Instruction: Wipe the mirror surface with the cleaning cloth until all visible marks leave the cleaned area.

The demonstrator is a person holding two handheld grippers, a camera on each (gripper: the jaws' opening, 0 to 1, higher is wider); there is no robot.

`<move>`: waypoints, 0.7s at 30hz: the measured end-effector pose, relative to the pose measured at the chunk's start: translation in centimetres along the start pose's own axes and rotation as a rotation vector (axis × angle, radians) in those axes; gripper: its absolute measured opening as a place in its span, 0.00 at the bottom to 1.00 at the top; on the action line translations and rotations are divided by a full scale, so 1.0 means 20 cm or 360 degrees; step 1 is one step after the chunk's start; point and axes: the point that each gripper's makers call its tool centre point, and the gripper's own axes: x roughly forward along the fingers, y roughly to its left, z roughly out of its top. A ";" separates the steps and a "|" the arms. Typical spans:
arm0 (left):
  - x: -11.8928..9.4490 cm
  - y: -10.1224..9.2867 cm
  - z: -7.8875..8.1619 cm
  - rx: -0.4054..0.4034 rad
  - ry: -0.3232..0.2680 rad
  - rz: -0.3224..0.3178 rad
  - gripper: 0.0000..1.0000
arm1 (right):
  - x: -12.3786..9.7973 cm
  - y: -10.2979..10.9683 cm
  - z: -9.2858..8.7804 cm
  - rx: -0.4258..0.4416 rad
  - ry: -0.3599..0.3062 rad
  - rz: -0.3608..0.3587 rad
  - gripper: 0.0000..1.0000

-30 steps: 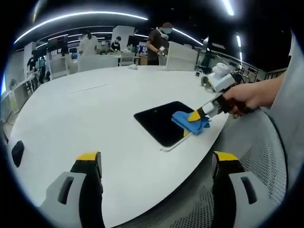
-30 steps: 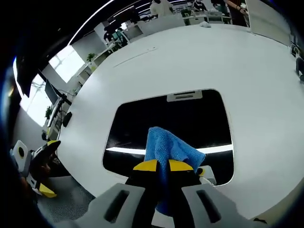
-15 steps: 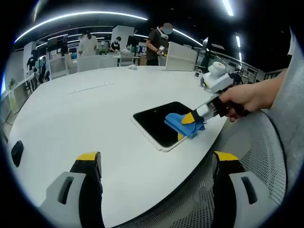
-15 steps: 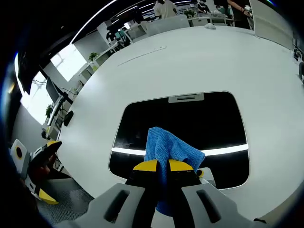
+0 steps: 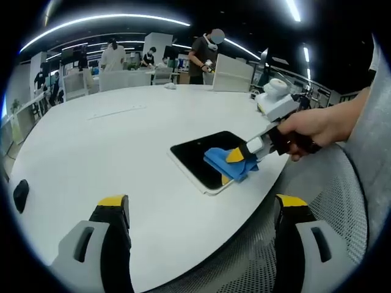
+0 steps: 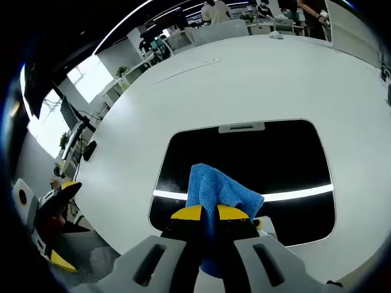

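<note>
A dark rectangular mirror lies flat on the white table, near its front right edge. A blue cleaning cloth rests on the mirror's near part, with my right gripper shut on it. A person's hand holds that gripper. My left gripper hovers open over the table's near edge, well short of the mirror, with nothing between its yellow-tipped jaws. A bright strip of ceiling light reflects across the mirror in the right gripper view.
A mesh chair stands at the right by the table's edge. Several people stand at desks beyond the table's far side. A small dark object sits at the table's left edge. A white panel stands at the far edge.
The right gripper has slid the cloth leftward across the mirror, toward its near left part. The left gripper has stayed put.
</note>
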 end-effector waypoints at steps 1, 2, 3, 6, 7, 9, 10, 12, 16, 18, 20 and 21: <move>0.00 0.00 0.00 0.0001 0.0002 0.0000 0.99 | 0.00 0.01 0.00 0.0002 0.0000 -0.0006 0.02; 0.00 0.00 0.00 0.0002 0.0002 0.0000 0.99 | 0.00 0.02 0.00 -0.0010 0.0002 -0.0009 0.02; 0.00 0.00 0.00 0.0002 0.0002 -0.0001 0.99 | 0.00 0.02 0.00 -0.0024 0.0003 -0.0010 0.02; 0.00 0.01 -0.01 0.0003 0.0002 -0.0003 0.99 | 0.01 0.06 0.00 -0.0048 0.0004 -0.0003 0.02; 0.00 0.01 -0.01 0.0004 0.0002 -0.0002 0.99 | 0.02 0.07 0.00 -0.0063 0.0007 -0.0005 0.02; 0.00 0.01 -0.01 0.0004 0.0002 -0.0002 0.99 | 0.02 0.08 0.00 -0.0082 0.0008 -0.0013 0.02; 0.00 0.01 -0.01 0.0004 0.0001 -0.0002 0.99 | 0.03 0.09 0.00 -0.0090 0.0006 -0.0004 0.02; 0.00 0.01 -0.01 0.0005 0.0001 0.0000 0.99 | 0.03 0.10 0.01 -0.0096 0.0005 -0.0008 0.02; 0.00 0.01 0.00 0.0008 -0.0001 0.0000 0.99 | 0.05 0.12 0.01 -0.0108 0.0008 -0.0004 0.02; 0.00 0.01 0.00 0.0009 -0.0001 -0.0003 0.99 | 0.05 0.13 0.01 -0.0119 0.0014 -0.0003 0.02; 0.00 0.01 -0.01 0.0009 0.0002 -0.0004 0.99 | 0.06 0.16 0.01 -0.0126 0.0018 0.0018 0.02; 0.00 0.01 -0.01 0.0008 0.0002 -0.0004 0.99 | 0.07 0.16 0.01 -0.0128 0.0019 0.0026 0.02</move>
